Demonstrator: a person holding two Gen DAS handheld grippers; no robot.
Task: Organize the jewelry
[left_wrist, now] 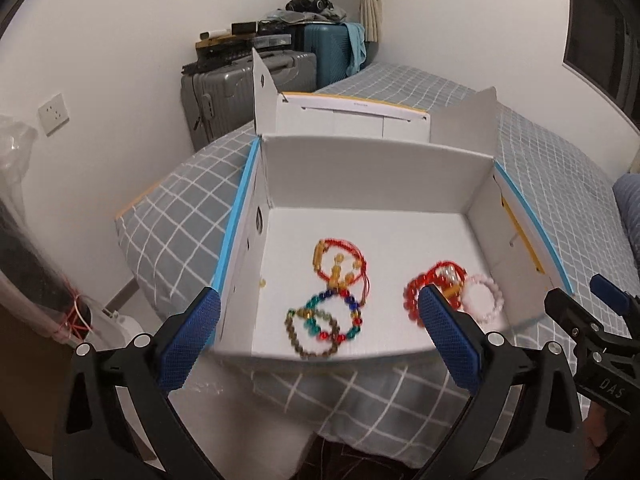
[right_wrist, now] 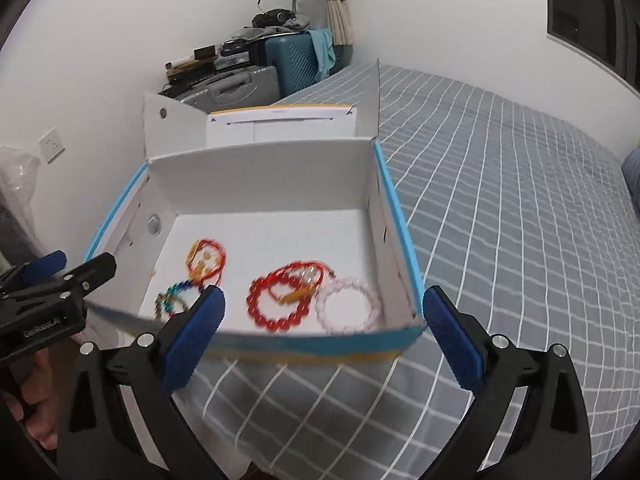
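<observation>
While both my tongs hang just short of the box's near wall, nothing is held: the left gripper [left_wrist: 316, 336] has its blue pads wide apart, and so does the right gripper [right_wrist: 324, 328].

The risk I see starts at that near wall of the white box [left_wrist: 372, 168]. It looks light, sitting on a soft checked bedspread [right_wrist: 500, 184], so a pad catching the rim on the way in could tip or shove it and slide everything together. The bracelets also lie touching or overlapping, so closing on one could well drag its neighbour along.

Nearest me on the left side of the box floor are a brownish bead bracelet [left_wrist: 310, 336] and a multicoloured bead bracelet [left_wrist: 340, 316], overlapped. On the right, a red bead bracelet [right_wrist: 276, 304] lies against a pale pink bead bracelet [right_wrist: 348, 304], with a red cord piece over the red one. Farther back sits a red cord bracelet with amber beads [left_wrist: 340, 264].
</observation>
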